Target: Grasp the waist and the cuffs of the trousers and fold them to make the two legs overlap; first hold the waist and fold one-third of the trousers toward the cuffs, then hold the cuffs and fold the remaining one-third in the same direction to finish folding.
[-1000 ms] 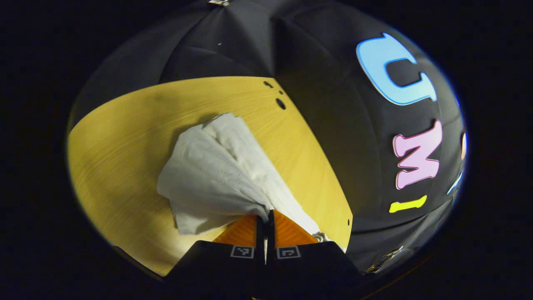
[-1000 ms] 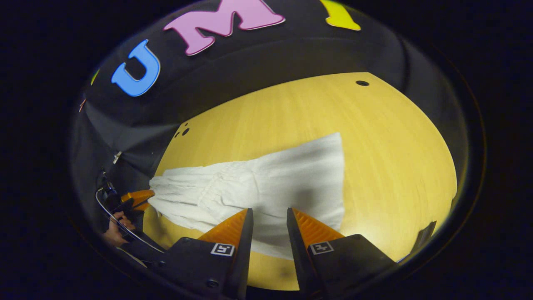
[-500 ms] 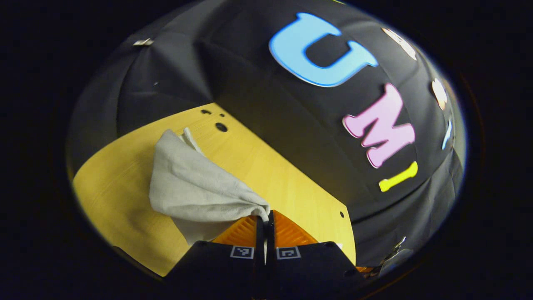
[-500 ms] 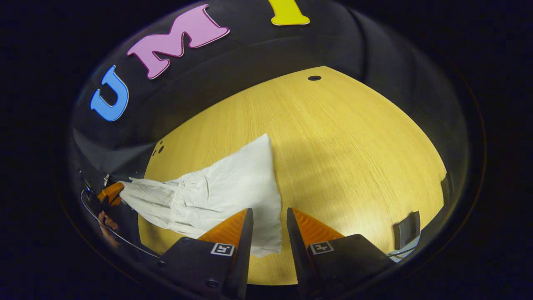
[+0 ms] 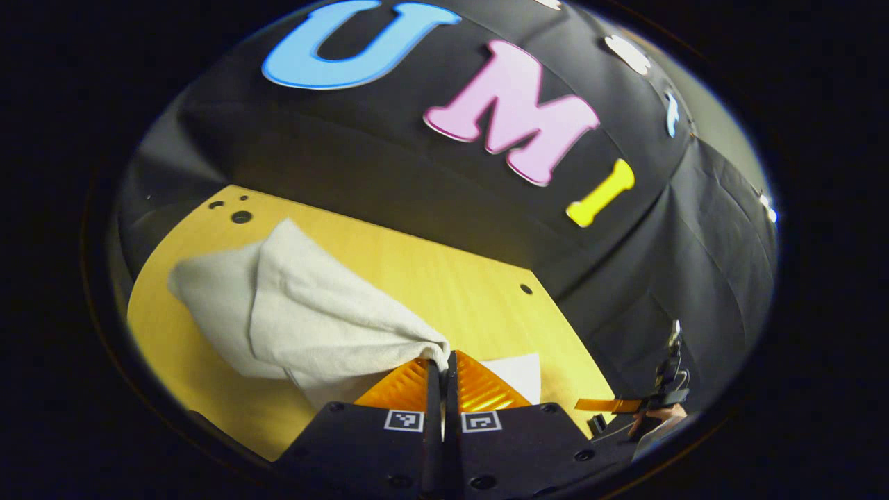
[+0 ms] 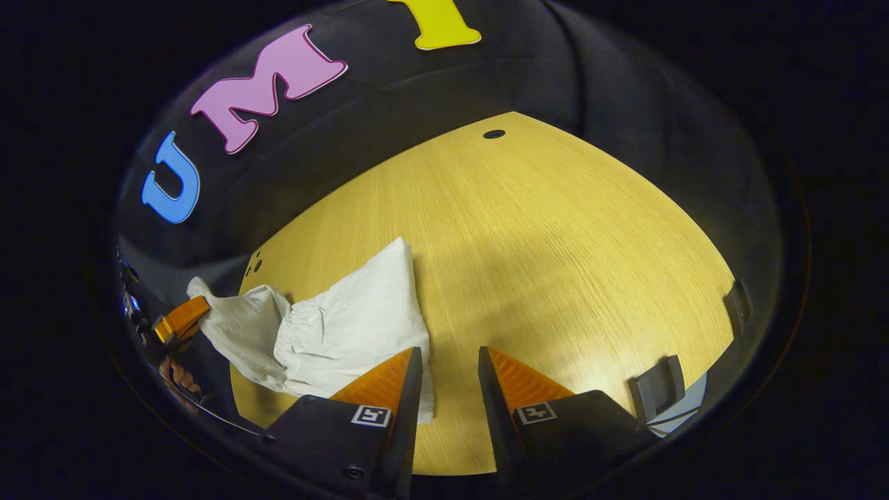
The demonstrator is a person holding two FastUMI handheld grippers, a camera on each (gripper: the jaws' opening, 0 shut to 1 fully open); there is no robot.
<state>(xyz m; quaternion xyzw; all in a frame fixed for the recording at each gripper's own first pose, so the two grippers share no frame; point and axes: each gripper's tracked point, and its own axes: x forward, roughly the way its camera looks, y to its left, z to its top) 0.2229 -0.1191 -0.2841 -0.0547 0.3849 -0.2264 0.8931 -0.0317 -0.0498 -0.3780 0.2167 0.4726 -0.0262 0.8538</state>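
— How much room is there on the table (image 6: 555,229)?

— Plenty. In the right gripper view the white trousers (image 6: 347,326) sit bunched toward the left corner, near the small holes by the edge, and the wood to the right of them lies bare out to the far rim. Two dark clips sit at the right-hand edge (well apart from the cloth).

— Which way does the cloth run?

— In that view its long line goes from the left gripper (image 6: 182,318) at the far left, across to the free edge hanging down just beside the right gripper (image 6: 449,378). The gathered waistband shows partway along, puckered. In the left gripper view the trousers (image 5: 305,312) rise off the wood in a draped fold toward the pinch.

— And the tongs?

— The left gripper (image 5: 442,368) has its fingers pressed together with a corner of fabric pinched between them. The right one stands apart, nothing between its fingers; whether its left finger touches the cloth edge beside it, I cannot tell.
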